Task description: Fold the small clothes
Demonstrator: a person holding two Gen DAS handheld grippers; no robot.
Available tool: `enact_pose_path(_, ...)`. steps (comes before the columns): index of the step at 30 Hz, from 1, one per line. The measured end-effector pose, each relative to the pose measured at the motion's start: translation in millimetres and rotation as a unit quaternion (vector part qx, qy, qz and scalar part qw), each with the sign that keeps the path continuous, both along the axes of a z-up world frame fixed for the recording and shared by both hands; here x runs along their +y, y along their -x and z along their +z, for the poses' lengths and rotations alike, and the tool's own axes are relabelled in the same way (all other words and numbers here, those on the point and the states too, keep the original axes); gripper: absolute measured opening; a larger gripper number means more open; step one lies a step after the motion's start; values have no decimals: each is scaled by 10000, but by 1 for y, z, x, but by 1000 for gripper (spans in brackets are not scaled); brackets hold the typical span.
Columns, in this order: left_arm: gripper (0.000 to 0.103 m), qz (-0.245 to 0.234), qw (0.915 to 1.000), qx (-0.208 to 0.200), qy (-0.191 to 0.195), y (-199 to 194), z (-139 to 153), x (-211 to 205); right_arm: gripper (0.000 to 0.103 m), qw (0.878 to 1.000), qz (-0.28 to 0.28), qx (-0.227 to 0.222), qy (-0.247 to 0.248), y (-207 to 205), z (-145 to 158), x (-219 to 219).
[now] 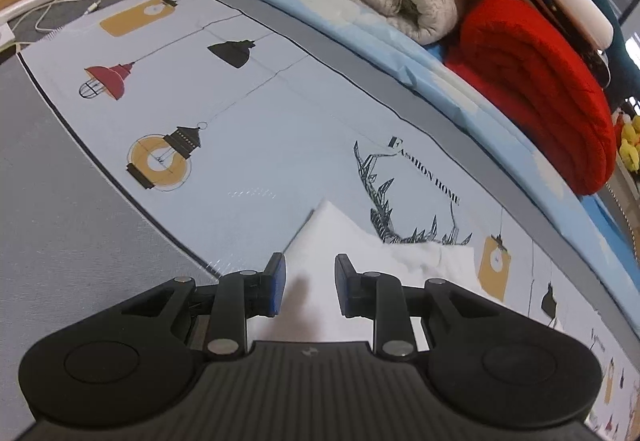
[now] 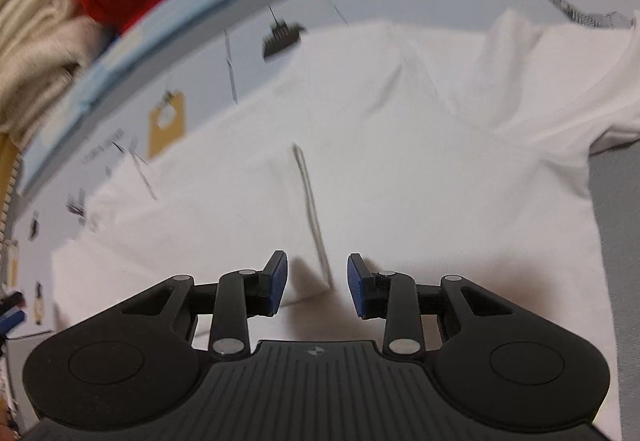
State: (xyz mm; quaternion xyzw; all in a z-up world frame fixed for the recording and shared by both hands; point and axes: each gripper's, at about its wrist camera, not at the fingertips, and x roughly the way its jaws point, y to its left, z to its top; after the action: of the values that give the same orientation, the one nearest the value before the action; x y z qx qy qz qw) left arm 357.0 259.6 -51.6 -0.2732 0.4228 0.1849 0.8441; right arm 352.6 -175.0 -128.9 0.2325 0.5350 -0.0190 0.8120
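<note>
Both released: left hand-held gripper [image 1: 310, 283] hangs over the white shirt's [image 2: 400, 169] corner, right hand-held gripper [image 2: 317, 283] above its middle, nothing pinched.

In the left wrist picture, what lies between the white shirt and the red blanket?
The left wrist view shows the pale printed sheet, then a light blue cloth, between white shirt and red blanket.
</note>
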Motion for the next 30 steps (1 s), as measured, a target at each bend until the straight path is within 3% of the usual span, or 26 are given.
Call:
enact_pose_path(5, 28, 143, 9998, -54, -152, -6, 3, 10, 7, 9976, 549, -157, 378, -5, -3, 21)
enact_pose_path(6, 28, 179, 9997, -54, -164, -6, 3, 12, 6, 9959, 694, -292, 505, -6, 1, 25)
enact_pose_path(11, 28, 208, 9995, -52, -219, -5, 4, 15, 0, 9833, 967, -1486, 414, 4, 51, 21)
enact_pose_path(14, 28, 92, 9996, -79, -255, -5, 4, 9, 0, 9633, 811, -2525, 423, 19, 95, 3)
enact_pose_path(16, 28, 18, 9996, -65, -266, -6, 3, 4, 0, 9497, 647, -2987, 682, 26, 113, -14)
enact_pose_path(18, 28, -57, 9996, -43, -258, -8, 0, -1, 0, 9527, 492, -2820, 1025, 22, 111, -31)
enact_pose_path(22, 28, -266, 9996, 20, -118, -12, -7, -9, 0, 9762, -227, -1755, 1256, 6, 81, -73)
enact_pose_path(28, 28, -839, 9961, 167, 199, -20, -22, -29, 0, 9751, -199, -1773, 1320, 4, 81, -82)
enact_pose_path(30, 28, -852, 9956, 212, 319, -20, -27, -30, 0, 9792, -242, -1534, 1306, 1, 74, -84)
